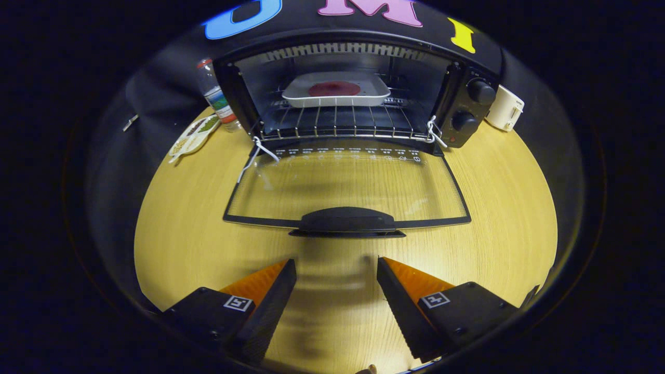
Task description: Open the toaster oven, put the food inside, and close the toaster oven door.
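Gripper (pixel 336 270) hovering over wooden table (pixel 182 244), fingers spread wide, gripping nothing. At 12 o'clock, toaster oven (pixel 353 93) sitting with glass door (pixel 345 187) lying flat open, handle (pixel 347 221) just ahead of fingers. Tray (pixel 335 92) holding food (pixel 334 89) resting inside on rack (pixel 332 124).

A plastic bottle (pixel 215 96) stands on the wooden worktop (pixel 499 208). A flat snack packet (pixel 193 136) lies beside the bottle. A white cup (pixel 505 108) stands far from the bottle.

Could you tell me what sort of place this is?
Likely a staged recording booth, not a kitchen: a toaster oven on a round wooden table, black cloth behind, open tongs before its lowered door.
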{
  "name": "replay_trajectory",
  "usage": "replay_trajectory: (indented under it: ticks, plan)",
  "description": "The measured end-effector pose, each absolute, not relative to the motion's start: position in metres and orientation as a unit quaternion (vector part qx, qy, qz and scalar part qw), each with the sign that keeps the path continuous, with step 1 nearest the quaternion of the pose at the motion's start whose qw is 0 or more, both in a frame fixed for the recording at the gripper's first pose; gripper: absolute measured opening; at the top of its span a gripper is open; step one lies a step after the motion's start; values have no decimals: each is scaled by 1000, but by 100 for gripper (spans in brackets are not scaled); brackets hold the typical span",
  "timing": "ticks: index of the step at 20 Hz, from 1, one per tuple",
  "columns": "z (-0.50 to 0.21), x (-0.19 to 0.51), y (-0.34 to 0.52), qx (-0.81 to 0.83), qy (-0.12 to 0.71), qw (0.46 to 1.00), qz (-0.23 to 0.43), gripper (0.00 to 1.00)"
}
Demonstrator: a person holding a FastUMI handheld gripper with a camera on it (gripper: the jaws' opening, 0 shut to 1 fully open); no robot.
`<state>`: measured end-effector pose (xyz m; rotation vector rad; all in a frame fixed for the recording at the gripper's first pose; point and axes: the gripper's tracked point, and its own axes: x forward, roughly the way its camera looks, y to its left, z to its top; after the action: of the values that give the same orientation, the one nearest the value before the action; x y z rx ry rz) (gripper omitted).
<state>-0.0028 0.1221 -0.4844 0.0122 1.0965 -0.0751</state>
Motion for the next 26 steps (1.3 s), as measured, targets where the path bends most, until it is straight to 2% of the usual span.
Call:
replay_trajectory:
  ticks: [5,14,22,26]
  plan:
    - [-489,12,119,26,521,850,-69,99]
    - [-463,12,120,19,509,859,-57,97]
    - [-385,36,129,58,356,932,-27,97]
    - [-316,33,104,23,271,962,-21,97]
